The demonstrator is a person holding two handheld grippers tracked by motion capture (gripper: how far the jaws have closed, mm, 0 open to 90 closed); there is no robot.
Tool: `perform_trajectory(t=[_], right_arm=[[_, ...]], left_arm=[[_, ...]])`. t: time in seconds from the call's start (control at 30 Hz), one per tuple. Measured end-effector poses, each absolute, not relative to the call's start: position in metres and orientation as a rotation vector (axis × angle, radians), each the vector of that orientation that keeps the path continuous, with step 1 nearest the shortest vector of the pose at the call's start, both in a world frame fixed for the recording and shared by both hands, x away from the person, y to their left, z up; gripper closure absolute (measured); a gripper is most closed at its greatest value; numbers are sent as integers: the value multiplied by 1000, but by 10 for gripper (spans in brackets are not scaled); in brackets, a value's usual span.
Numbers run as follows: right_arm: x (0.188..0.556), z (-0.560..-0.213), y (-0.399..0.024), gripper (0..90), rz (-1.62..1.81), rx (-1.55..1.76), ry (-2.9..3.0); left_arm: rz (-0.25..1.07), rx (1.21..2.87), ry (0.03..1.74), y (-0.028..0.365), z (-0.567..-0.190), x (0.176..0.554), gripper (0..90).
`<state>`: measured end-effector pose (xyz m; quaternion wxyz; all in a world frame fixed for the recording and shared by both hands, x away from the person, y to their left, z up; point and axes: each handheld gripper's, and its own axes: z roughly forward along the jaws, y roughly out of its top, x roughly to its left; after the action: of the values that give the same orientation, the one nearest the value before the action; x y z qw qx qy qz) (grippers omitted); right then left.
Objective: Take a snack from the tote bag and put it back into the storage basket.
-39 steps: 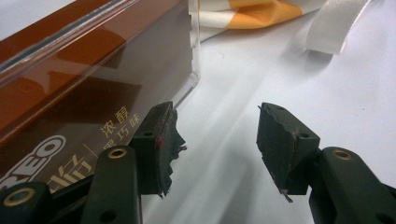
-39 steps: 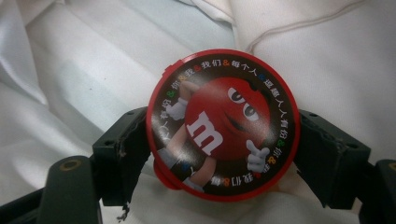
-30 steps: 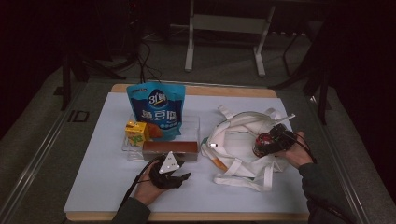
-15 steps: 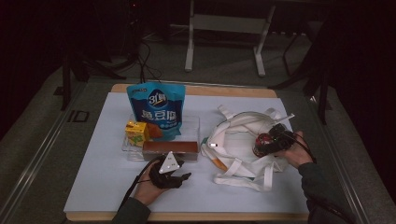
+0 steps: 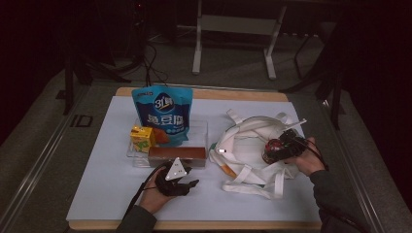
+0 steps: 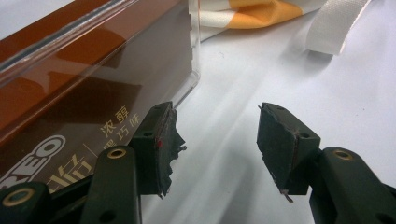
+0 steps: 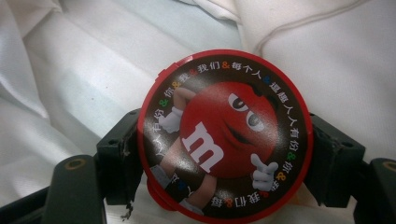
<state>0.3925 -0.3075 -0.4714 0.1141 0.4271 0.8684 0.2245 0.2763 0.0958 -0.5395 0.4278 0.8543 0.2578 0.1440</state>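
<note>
Clamping a round red-rimmed candy tin (image 7: 224, 135) — right tongs (image 7: 224, 158); left tongs (image 6: 215, 140) agape, empty.

free: bench (image 5: 107, 194) bare at 7 and 9 o'clock | blocked: box (image 5: 176, 154), pouch (image 5: 163, 114) at 12; bag (image 5: 252, 150) at 3 o'clock
</note>
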Motion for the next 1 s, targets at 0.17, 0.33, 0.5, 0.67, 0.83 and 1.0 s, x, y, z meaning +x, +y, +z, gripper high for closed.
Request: perform_trajectory(t=[0.17,0.33,0.5,0.67,0.83,1.0], right_arm=[[392,-467,-305,252,662,1248,2548],[391,-461,-300,252,669,1228,2553],[390,-456,-294,252,689,1207,2557],[388,-450,-287,252,706,1175,2564],[386,-443,-279,252,719,1144,2574],[384,-438,-272,252,730,1111,2585]], left_arm=[[359,2135,644,96,-540,277,464],[360,2140,643,95,-540,277,464],[361,2139,643,95,-540,277,464],[361,2139,643,95,-540,277,464],[361,2139,643,95,-540,276,464],[361,2140,643,95,-540,276,464]])
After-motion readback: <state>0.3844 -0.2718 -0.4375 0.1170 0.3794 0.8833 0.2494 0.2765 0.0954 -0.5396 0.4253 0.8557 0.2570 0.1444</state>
